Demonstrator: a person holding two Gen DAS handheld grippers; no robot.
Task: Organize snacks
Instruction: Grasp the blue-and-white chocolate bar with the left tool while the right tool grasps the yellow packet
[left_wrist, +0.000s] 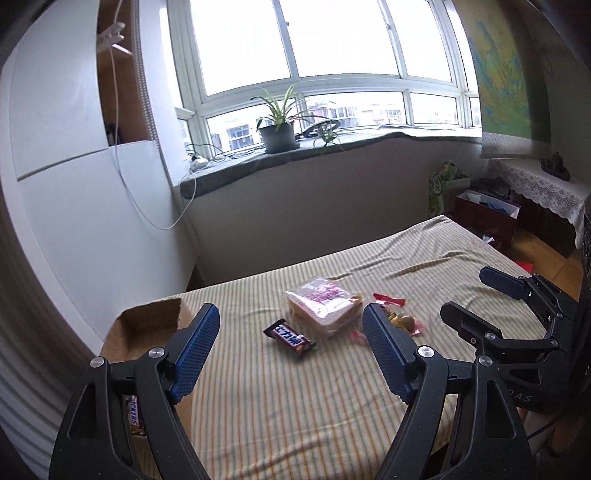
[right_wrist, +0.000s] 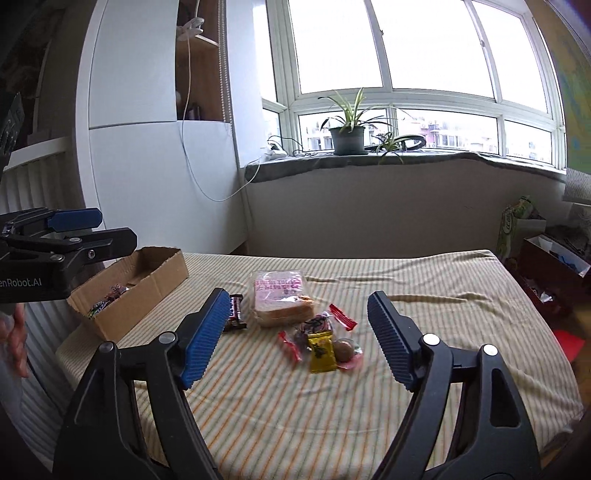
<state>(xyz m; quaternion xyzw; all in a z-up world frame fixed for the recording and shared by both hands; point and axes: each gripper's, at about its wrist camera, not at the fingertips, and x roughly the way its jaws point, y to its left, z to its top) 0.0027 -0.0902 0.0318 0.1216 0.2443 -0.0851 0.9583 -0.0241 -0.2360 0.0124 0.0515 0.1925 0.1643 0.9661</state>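
- Looking along the left gripper (left_wrist: 291, 354): jaws spread, empty; Snickers bar (left_wrist: 290, 338) lies ahead, cardboard box (left_wrist: 147, 325) just left; a careless reach could shove it away
- Right-wrist view: right gripper (right_wrist: 299, 339) gaping, nothing held; small sweets (right_wrist: 321, 343) beside the bread pack (right_wrist: 282, 297) may scatter under a broad pinch

You have a bed (right_wrist: 424, 295) under a wrinkled striped cloth (right_wrist: 295, 406). On it, at the left edge, sits an open cardboard box (right_wrist: 155, 284). Near the middle lie a chocolate bar (right_wrist: 236, 308), a bagged sandwich (right_wrist: 282, 299) just beside it, and a small cluster of wrapped candies (right_wrist: 321, 341) touching one another
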